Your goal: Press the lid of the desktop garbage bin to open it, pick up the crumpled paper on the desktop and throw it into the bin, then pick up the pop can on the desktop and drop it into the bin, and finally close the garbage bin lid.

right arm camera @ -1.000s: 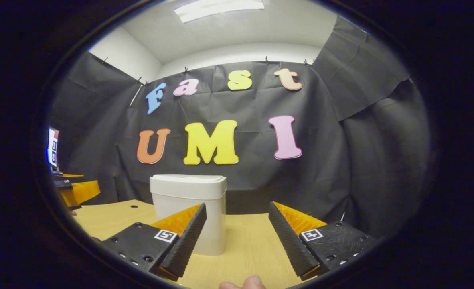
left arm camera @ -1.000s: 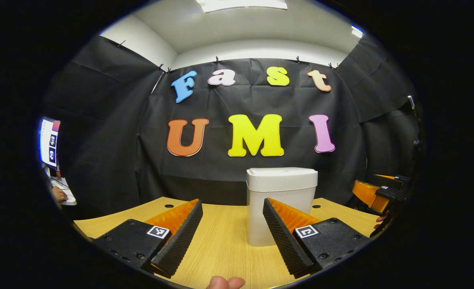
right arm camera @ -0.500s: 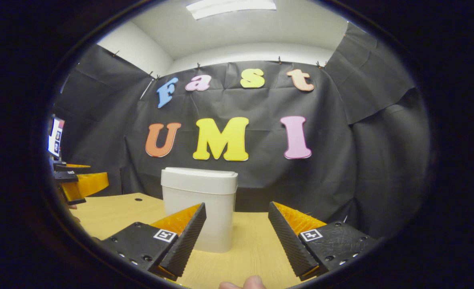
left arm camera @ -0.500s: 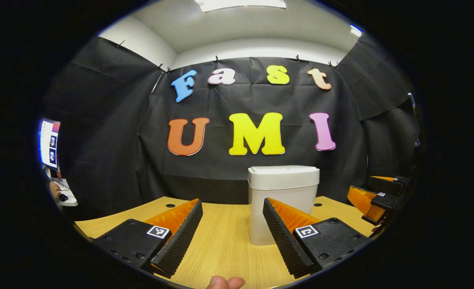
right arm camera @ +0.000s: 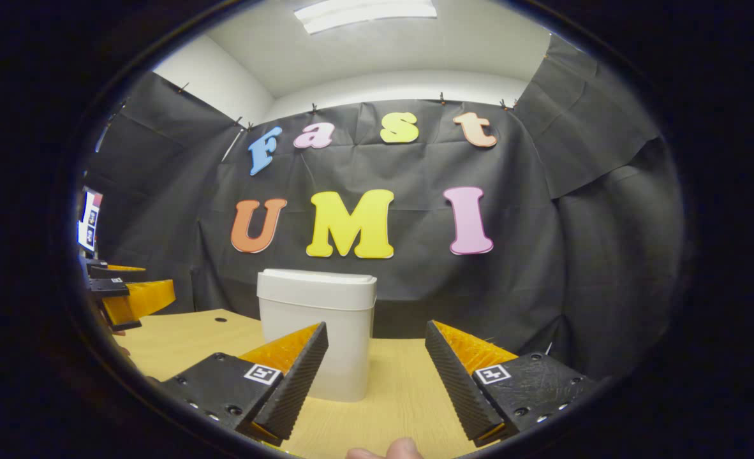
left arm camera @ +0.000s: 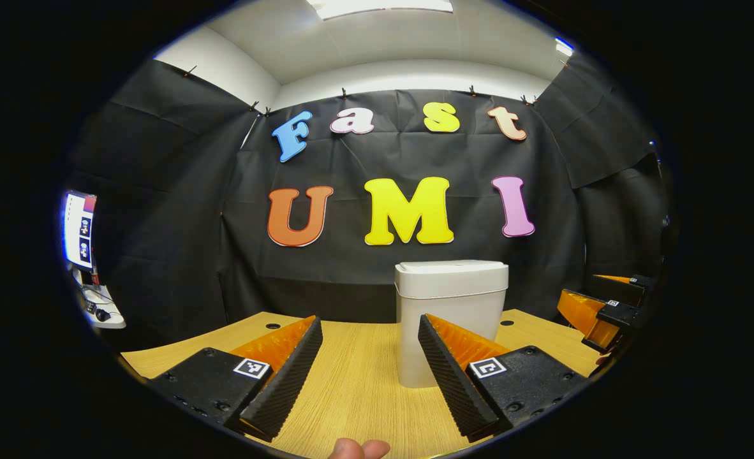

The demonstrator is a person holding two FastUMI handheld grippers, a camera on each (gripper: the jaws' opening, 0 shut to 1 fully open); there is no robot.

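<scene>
A white desktop garbage bin [left arm camera: 451, 319] stands on the wooden table [left arm camera: 358, 382] with its lid [left arm camera: 451, 272] down. In the left gripper view my left gripper [left arm camera: 369, 331] is open and empty; the bin stands beyond it, partly behind the right finger. My right gripper [left arm camera: 597, 306] appears at the far right of that view. In the right gripper view the bin [right arm camera: 316, 338] stands behind the left finger of my open, empty right gripper [right arm camera: 377, 335], and my left gripper [right arm camera: 125, 296] shows at the far left edge.
Black cloth walls close off the table at the back and sides. A lit screen [left arm camera: 78, 229] stands off the table's left side. Small round holes [left arm camera: 268, 326] mark the tabletop. A fingertip [left arm camera: 358, 448] shows at the bottom edge.
Both grippers have shifted only slightly. In the right gripper view the bin has slid a little to the right. A hand near the screen at the left is gone.
</scene>
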